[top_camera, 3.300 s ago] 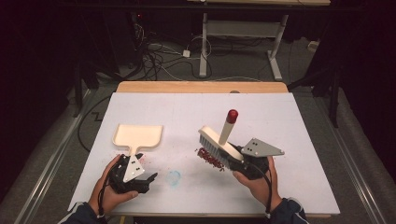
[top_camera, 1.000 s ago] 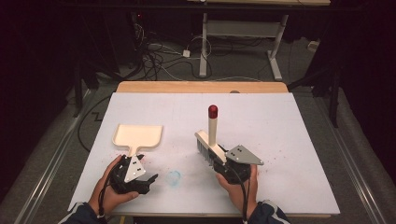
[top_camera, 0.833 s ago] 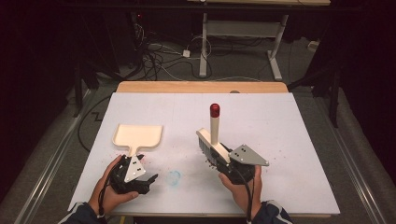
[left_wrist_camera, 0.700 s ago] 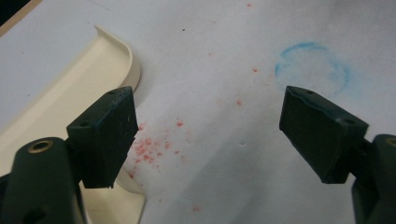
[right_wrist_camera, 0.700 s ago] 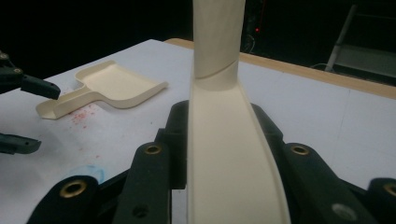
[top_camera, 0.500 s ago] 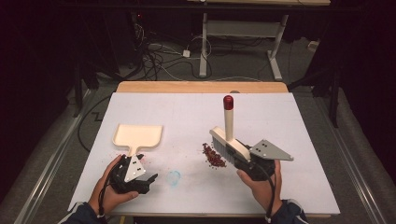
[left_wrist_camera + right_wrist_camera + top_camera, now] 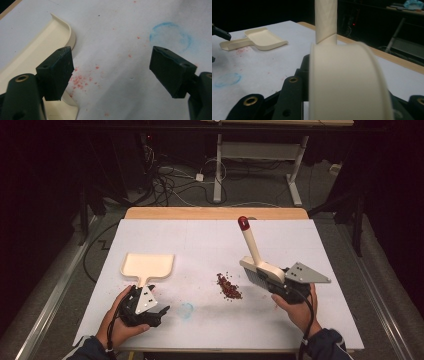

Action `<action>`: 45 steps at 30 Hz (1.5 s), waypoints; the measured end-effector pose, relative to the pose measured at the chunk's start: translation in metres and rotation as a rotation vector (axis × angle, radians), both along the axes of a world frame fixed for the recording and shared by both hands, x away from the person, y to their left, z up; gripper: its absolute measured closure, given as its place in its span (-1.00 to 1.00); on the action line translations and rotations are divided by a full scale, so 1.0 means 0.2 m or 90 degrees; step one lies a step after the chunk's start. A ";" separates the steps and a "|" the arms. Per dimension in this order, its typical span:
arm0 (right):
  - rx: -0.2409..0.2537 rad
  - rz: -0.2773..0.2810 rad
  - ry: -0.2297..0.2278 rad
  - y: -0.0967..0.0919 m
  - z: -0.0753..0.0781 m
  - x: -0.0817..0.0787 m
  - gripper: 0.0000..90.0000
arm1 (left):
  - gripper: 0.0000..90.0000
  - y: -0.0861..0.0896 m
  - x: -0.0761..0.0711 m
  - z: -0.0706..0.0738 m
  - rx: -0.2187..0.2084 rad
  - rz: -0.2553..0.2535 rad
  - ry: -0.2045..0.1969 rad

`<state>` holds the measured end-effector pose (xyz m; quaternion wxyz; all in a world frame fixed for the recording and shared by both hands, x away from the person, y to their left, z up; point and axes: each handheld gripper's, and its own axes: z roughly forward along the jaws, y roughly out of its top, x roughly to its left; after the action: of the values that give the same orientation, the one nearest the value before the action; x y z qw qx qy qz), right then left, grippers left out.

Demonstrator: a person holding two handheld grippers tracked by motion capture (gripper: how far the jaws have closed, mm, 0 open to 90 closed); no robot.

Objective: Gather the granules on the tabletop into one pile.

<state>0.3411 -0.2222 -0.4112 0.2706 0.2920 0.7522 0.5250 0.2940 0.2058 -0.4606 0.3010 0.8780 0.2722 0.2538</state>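
Landmark: the pile of red crumbs (image 7: 229, 287) near the middle of the white table (image 7: 200, 240); places below are given from it.
Table edges: the pile lies well in from every edge; a bare wooden strip (image 7: 215, 213) runs along the far edge, beyond the pile.
Open room: bare white sheet stretches from the pile to the far edge and to the right edge; the near edge is where both hands come in.
Brush: the cream hand brush (image 7: 261, 268) sits just right of the pile, bristles down and clear of the crumbs, its red-tipped handle (image 7: 243, 223) slanting up and away.
Right gripper: the right gripper (image 7: 282, 287) is clamped on the brush head, right of the pile; in the right gripper view the cream head (image 7: 347, 82) sits between the black jaws.
Dustpan: the cream dustpan (image 7: 148, 266) lies flat, well left of the pile, handle toward the person.
Left gripper: the left gripper (image 7: 150, 312) rests left of and nearer than the pile, jaws wide apart over the sheet, holding nothing; the dustpan handle (image 7: 37, 72) lies just beside its left jaw.
Surface: a blue chalk ring (image 7: 185, 310) lies between the left gripper and the pile; faint red stains (image 7: 82, 80) speckle the sheet by the dustpan.
Room: dark floor, cables (image 7: 165, 180) and a grey desk frame (image 7: 260, 155) beyond the far edge.
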 end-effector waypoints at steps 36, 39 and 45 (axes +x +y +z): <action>-0.044 0.131 0.123 0.21 -0.19 0.43 0.51 | -0.56 0.00 0.00 -0.02 0.010 -0.014 0.018; -0.037 0.176 0.119 0.20 -0.20 0.41 0.51 | -0.56 0.00 0.00 -0.02 0.011 -0.015 0.019; -0.043 0.216 0.100 0.16 -0.20 0.36 0.51 | -0.56 -0.01 0.00 -0.02 0.011 -0.018 0.021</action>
<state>0.4136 -0.1904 -0.4514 0.1284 0.1920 0.8267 0.5130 0.2942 0.2047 -0.4652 0.2922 0.8885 0.2623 0.2375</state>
